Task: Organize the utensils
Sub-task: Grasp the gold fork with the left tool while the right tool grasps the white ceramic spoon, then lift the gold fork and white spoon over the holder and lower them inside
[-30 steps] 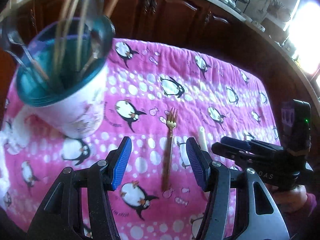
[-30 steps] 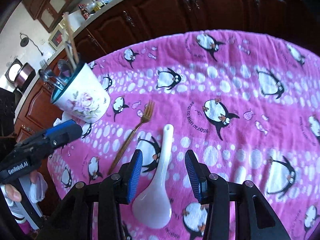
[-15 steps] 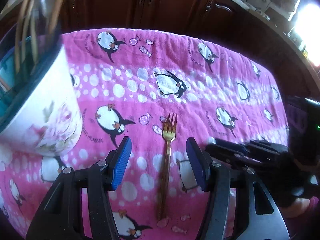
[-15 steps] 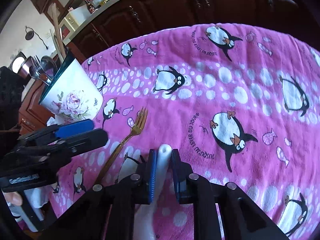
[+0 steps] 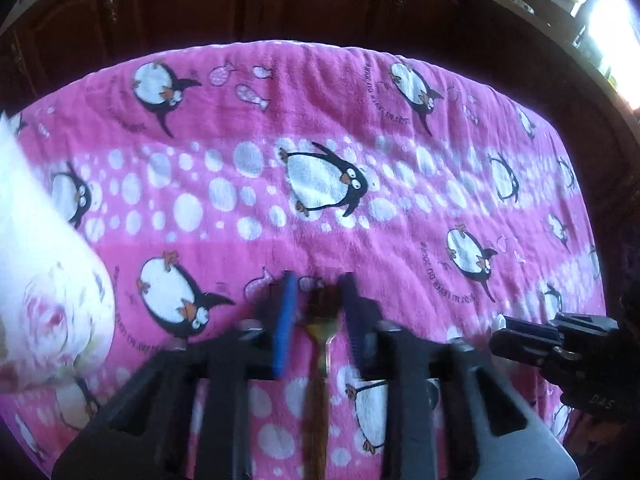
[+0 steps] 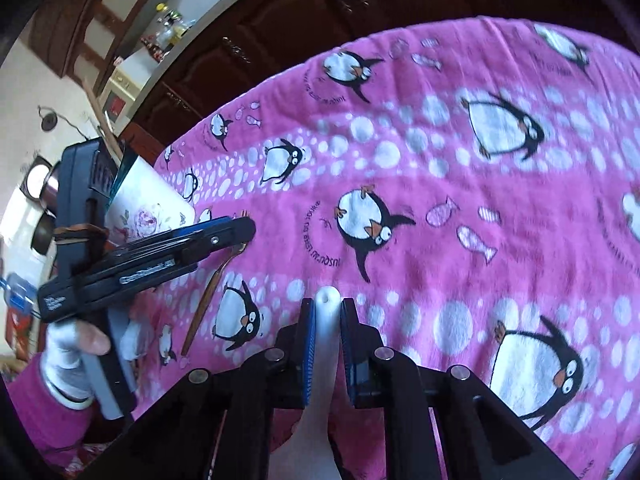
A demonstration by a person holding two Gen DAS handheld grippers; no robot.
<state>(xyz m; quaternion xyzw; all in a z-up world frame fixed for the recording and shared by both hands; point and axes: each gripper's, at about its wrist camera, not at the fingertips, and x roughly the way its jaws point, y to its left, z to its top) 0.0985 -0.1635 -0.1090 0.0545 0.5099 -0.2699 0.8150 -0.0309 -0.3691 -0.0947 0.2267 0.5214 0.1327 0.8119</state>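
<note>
Your right gripper (image 6: 327, 344) jaws already pinch the white spoon (image 6: 326, 322), glossy and likely slippery, at its handle. Your left gripper (image 5: 318, 316) jaws have just been closing to a narrow gap around the stiff gold fork (image 5: 320, 328) near its neck; through the blur, you seem not to be touching it yet.

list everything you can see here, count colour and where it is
fork: 1, gold, flat on the blanket, head between the left tool's pads
soup spoon: 1, white, handle clamped in the right tool
mug: 1, white with pink roses and a teal inside, left side of the blanket, utensils standing in it
blanket: 1, pink with penguins and white dots, covers the whole work surface
cabinets: dark brown wood, behind the blanket
left tool: 1, black with blue pads, jaws have just been closing around the fork; frame is blurred, contact unclear
right tool: 1, black with blue pads, shut on the soup spoon
hand: 1, white glove, pink sleeve, holds the left tool
</note>
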